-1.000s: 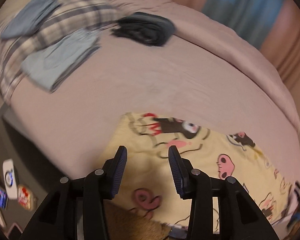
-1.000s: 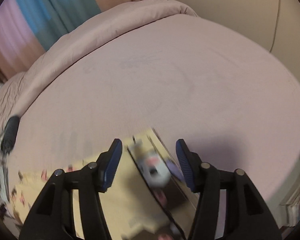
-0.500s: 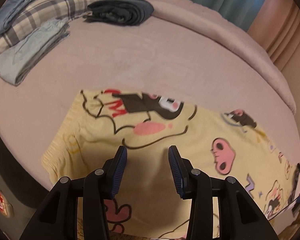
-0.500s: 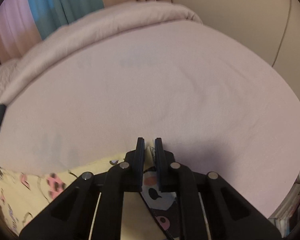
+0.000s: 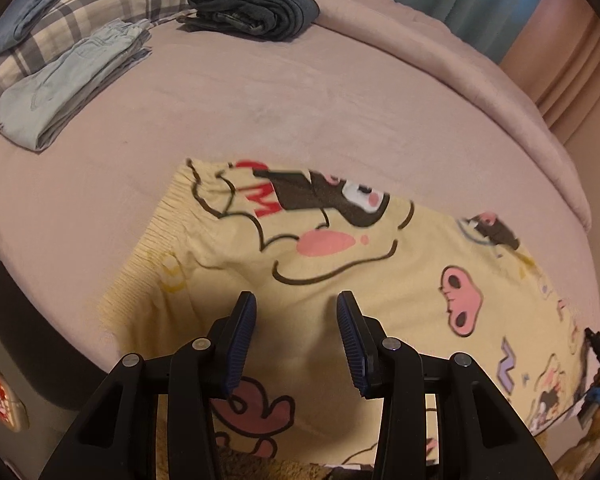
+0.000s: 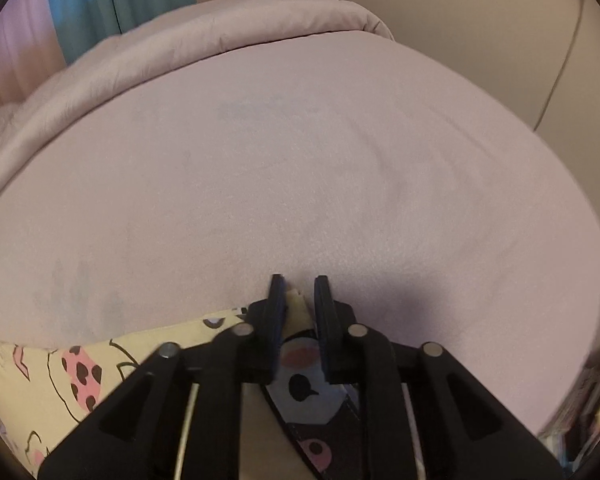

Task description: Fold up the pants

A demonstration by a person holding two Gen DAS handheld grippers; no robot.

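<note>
Our right gripper (image 6: 299, 282) is opening around the hem of the yellow pants (image 5: 340, 280), no longer pinched nearly shut. Our left gripper (image 5: 296, 304) hovers open above them. Only its view shows folded clothes (image 5: 68, 84) far left on the bed (image 5: 300, 100).

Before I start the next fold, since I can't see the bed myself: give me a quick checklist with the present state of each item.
1. Yellow cartoon pants lie spread flat on the bed: ok.
2. Left gripper open above the cloth, nothing pinched: ok.
3. Right gripper has the pants' corner between its jaws, which are opening; firm hold: cannot tell.
4. Bare sheet ahead of the right gripper to fold onto: ok.
5. Already folded dark pants and light jeans lie clear of the yellow pair: ok.
</note>
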